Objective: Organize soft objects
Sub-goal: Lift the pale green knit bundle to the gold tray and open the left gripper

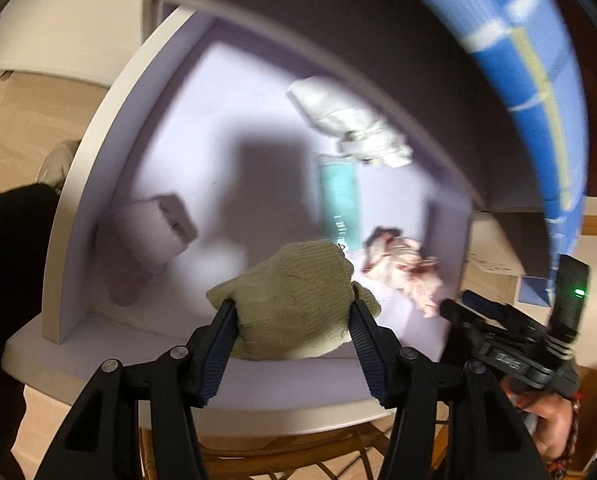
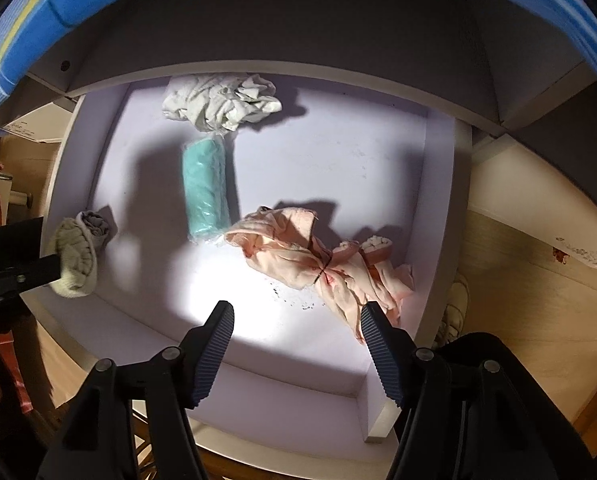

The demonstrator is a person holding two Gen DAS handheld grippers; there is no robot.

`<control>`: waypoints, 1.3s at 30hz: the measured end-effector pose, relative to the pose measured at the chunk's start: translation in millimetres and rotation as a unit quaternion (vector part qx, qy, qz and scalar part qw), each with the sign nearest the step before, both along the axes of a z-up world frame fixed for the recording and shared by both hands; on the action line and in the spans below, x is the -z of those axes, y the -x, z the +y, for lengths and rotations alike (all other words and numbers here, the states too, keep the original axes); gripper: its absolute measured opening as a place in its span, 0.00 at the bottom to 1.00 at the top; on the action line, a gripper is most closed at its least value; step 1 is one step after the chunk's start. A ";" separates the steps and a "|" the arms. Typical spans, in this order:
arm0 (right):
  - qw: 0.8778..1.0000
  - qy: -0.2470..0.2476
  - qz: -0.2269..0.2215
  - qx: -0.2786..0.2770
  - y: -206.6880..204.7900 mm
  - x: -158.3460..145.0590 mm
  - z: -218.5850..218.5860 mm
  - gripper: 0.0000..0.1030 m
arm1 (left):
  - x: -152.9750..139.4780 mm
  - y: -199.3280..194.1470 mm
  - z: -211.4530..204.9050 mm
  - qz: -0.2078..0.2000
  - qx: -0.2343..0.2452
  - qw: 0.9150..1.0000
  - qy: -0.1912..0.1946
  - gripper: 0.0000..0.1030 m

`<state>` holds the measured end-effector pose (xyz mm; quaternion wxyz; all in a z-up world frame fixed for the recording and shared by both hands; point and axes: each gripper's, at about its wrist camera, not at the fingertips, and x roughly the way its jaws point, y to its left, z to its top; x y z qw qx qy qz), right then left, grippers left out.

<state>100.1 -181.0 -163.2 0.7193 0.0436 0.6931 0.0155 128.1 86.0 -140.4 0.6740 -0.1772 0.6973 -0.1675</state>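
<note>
Left gripper [image 1: 290,312] clamped on olive knitted sock bundle [image 1: 294,300], lower centre. Right gripper [image 2: 294,318] open, empty, beside crumpled pink cloth [image 2: 318,260]. Teal roll [image 2: 205,192], white rag [image 2: 218,100] still unsorted, seemingly.

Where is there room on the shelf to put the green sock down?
Bare shelf floor lies right of the teal roll, behind the pink cloth. Another patch sits between roll and grey sock. The white rag crowds the back-left.

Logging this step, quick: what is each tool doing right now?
Left tool: shut on the green knit sock.
Right tool: open, nothing between its fingers, above the pink cloth.
</note>
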 end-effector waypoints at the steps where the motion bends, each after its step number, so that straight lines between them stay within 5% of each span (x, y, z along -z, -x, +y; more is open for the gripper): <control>1: 1.000 -0.001 -0.001 -0.001 -0.3 -0.7 0.7 0.65 | -6.9 0.5 -0.7 -0.006 0.004 1.000 0.005 0.55; 11: 1.000 -0.005 -0.002 0.001 1.0 -2.5 1.2 0.65 | -102.5 2.3 -19.0 -0.101 0.051 0.992 0.051 0.55; 24: 1.000 -0.016 -0.002 0.001 1.2 -4.8 1.7 0.65 | -239.2 -30.2 -71.2 -0.232 0.094 0.962 0.107 0.55; 31: 1.000 -0.024 -0.004 -0.001 1.1 -7.5 5.0 0.65 | -266.8 -71.5 -95.6 -0.264 0.088 0.958 0.076 0.55; 39: 0.999 -0.034 0.000 -0.003 1.9 -7.0 6.1 0.65 | -244.8 -125.2 -115.2 -0.250 0.085 0.965 0.006 0.55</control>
